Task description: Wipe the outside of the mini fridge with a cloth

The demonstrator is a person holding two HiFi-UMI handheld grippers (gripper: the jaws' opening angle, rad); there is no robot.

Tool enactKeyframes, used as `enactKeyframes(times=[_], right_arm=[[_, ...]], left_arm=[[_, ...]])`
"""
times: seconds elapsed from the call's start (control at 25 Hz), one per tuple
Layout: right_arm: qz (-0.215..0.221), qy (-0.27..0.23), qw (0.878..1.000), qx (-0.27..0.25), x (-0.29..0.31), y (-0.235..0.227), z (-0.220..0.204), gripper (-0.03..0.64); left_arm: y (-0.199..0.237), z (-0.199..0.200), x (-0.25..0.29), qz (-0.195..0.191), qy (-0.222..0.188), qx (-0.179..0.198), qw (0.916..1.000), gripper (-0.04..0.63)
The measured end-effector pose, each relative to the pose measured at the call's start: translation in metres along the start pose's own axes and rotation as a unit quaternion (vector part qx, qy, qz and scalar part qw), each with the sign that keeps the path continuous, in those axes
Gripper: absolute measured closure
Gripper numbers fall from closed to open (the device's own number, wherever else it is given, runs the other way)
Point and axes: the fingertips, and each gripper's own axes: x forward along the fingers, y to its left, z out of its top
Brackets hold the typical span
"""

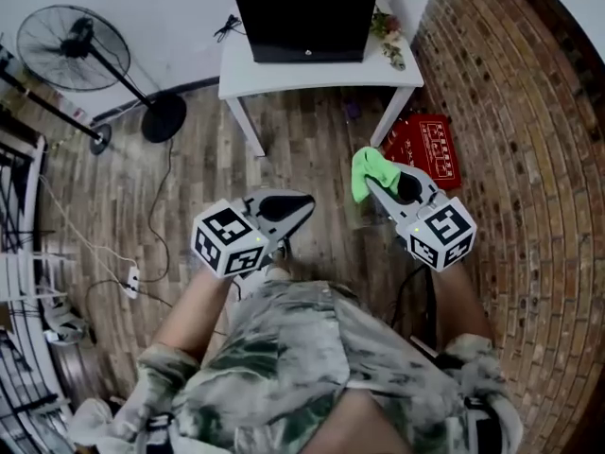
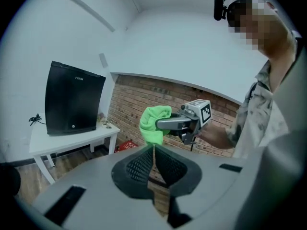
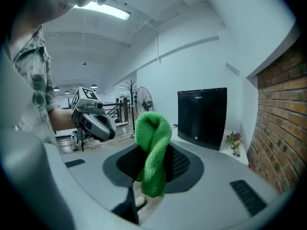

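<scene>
Green cloth (image 3: 152,143) clamped in right gripper (image 3: 154,169) — mini fridge (image 1: 304,12) well apart

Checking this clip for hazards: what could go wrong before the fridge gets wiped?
The green cloth is bunched in the right gripper's jaws, so it might slip out or wipe poorly. The small flowers beside the mini fridge could get knocked. The red case by the table leg could trip them.
</scene>
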Motion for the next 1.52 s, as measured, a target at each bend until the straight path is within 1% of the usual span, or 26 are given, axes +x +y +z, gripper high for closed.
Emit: enactKeyframes(times=[0.12,0.2,0.36,0.4,0.48,0.56,0.68,0.84,1.04,1.2,1.36,1.52], right_arm=[[-0.001,0.007,1.0,-0.022,0.023,-0.022,0.024,0.5],[-0.002,0.008,0.999,-0.034,0.045,-0.039,0.046,0.5],[-0.006,0.001,0.998,-0.059,0.095,-0.078,0.116,0.499],[-0.008,0.0,0.998,-0.068,0.109,-0.086,0.136,0.5],[-0.012,-0.003,0.996,-0.09,0.137,-0.103,0.177,0.499],[-0.018,-0.006,0.993,-0.112,0.165,-0.119,0.217,0.499],[-0.018,-0.014,0.991,-0.134,0.207,-0.144,0.274,0.499],[-0.023,-0.012,0.988,-0.155,0.264,-0.178,0.332,0.499],[-0.023,0.017,0.98,-0.197,0.339,-0.211,0.372,0.499],[-0.011,0.032,0.976,-0.215,0.398,-0.233,0.392,0.5],[-0.006,0.053,0.972,-0.23,0.447,-0.256,0.401,0.499],[0.012,0.071,0.967,-0.245,0.484,-0.273,0.391,0.499]], left_arm=[[0.027,0.02,0.005,-0.031,-0.009,0.002,0.9995,0.563],[0.052,0.038,0.005,-0.047,-0.012,0.011,0.9987,0.563],[0.107,0.091,-0.001,-0.084,-0.021,0.033,0.9957,0.561],[0.119,0.105,-0.005,-0.094,-0.022,0.041,0.9945,0.552],[0.142,0.133,-0.014,-0.114,-0.022,0.058,0.9915,0.517],[0.163,0.159,-0.023,-0.134,-0.024,0.075,0.9879,0.5],[0.189,0.195,-0.032,-0.166,-0.032,0.094,0.9811,0.491],[0.221,0.235,-0.036,-0.2,-0.038,0.101,0.9738,0.488],[0.252,0.272,-0.034,-0.207,-0.051,0.097,0.9722,0.488],[0.273,0.294,-0.029,-0.198,-0.054,0.101,0.9734,0.488],[0.292,0.313,-0.01,-0.188,-0.055,0.101,0.9755,0.488],[0.303,0.324,0.016,-0.178,-0.054,0.101,0.9773,0.488]])
